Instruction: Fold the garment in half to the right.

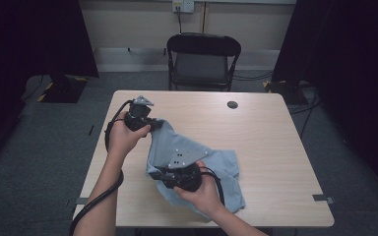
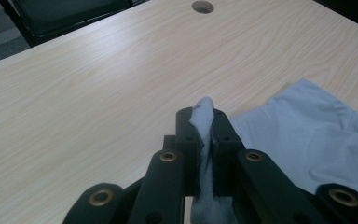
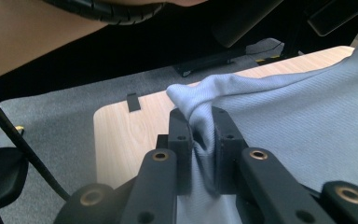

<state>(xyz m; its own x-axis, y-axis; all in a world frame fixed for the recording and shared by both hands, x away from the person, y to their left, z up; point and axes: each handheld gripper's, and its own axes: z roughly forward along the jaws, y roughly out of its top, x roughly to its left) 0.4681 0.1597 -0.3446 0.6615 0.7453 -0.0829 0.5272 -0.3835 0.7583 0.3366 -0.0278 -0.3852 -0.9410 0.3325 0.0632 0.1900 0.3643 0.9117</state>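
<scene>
Both the left gripper (image 1: 153, 124) and right gripper (image 1: 158, 173) clamp the blue cloth (image 1: 204, 164) on the table (image 1: 270, 142), a chair (image 1: 203, 59) beyond.

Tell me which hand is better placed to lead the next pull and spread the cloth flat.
Left, probably. The left tongs pinch a corner of the light blue cloth at its far edge, with bare table beside them. The right tongs also grip it, but low near the front edge.
</scene>
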